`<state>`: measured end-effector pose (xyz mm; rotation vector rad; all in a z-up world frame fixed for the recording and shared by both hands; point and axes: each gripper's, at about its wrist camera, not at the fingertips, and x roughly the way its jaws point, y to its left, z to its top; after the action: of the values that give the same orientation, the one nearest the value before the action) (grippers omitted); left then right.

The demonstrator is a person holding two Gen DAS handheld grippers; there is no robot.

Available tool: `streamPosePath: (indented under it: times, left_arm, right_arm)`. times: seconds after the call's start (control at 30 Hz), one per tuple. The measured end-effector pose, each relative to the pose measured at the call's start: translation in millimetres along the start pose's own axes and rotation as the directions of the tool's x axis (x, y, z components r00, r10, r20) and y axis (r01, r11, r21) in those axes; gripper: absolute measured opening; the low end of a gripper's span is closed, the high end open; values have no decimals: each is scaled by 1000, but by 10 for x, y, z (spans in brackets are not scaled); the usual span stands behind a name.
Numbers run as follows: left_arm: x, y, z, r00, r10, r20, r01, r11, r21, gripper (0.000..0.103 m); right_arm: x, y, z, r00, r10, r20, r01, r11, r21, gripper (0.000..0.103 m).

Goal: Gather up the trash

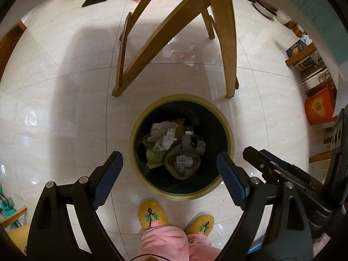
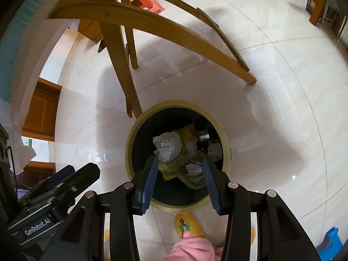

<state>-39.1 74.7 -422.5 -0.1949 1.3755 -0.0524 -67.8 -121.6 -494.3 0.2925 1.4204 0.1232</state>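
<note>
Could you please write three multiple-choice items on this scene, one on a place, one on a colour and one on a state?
1. Where does the bin stand?
A. On a table top
B. On the tiled floor, just in front of the person's slippers
C. Inside a cupboard

2. What colour is the bin's rim?
A. Red
B. Yellowish
C. White

3. How do the fingers of the left gripper and the right gripper stand?
A. Both pairs apart, holding nothing
B. Both shut on paper
C. One shut on a bottle

Answers: 1 B, floor tiles surround the bin and the slippers sit right below it. 2 B, a yellowish ring edges the dark inside. 3 A, each wrist view shows a wide gap between its blue pads, with the trash lying down in the bin.
</note>
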Motion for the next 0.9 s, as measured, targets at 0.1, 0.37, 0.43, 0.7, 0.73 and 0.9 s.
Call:
streamPosePath:
  times: [0.1,0.37,0.43,0.7,0.73,0.9]
  left_arm:
    - [-219,-20,-25,1000,11,24,-11,1000,1,86]
    - [-884,-67,14,999,46,29,-45,999,-16,86]
    - [-1118,-97,42,998,48,28,-47,999,-17,86]
    - [-1995,-288,180,996,68,53,-70,997,24,86]
    - [-2104,-314,197,996,72,51,-74,997,26,86]
    - [-2580,-410,268,994,89,66,-92,995,38,86]
  right_arm:
    - [-164,46,-2,1000,-9,27,9,1000,-13,44]
    - [-842,217,35,998,-11,57,13,999,-33,45]
    - [-1102,283,65,998,-11,69,14,999,-39,52]
    - [-1939,497,177,994,-39,102,46,997,-68,63]
    - [-2042,522,195,994,-41,97,47,997,-65,64]
    - [-2520,676,266,994,-40,101,48,996,-76,65]
